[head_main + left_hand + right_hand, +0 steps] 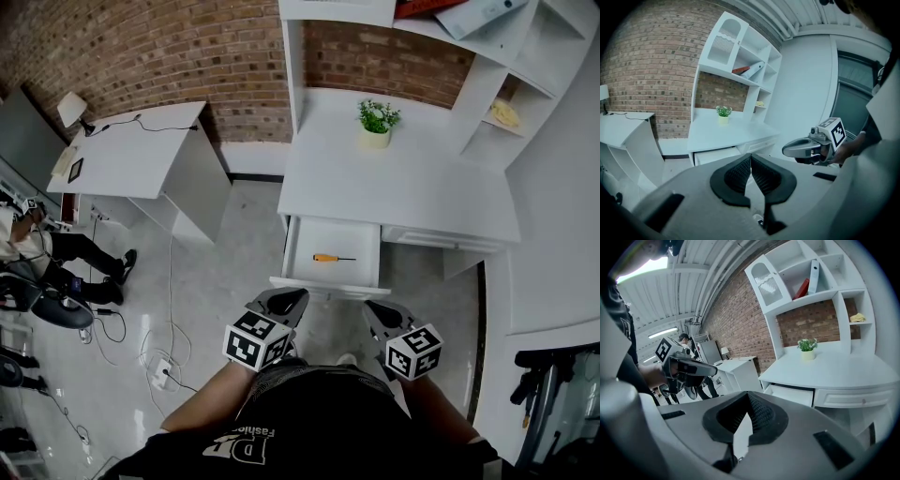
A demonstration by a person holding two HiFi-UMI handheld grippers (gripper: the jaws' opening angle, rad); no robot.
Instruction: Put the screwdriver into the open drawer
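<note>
An orange-handled screwdriver [333,258] lies inside the open white drawer [292,251] of the desk, seen in the head view. Both grippers hang in front of the drawer, close to my body and apart from it. My left gripper [287,302] [750,160] is shut with nothing between its black pads. My right gripper [379,315] [748,398] is shut and empty too. The drawer's front shows in the left gripper view [716,155] and the right gripper view [790,394]. Each gripper view shows the other gripper off to its side.
A small potted plant [377,122] stands on the white desk [412,187] under a shelf unit. A second white desk [131,155] with a lamp [73,108] stands at the left. Cables [159,366] lie on the floor, and a person [37,253] sits at the far left.
</note>
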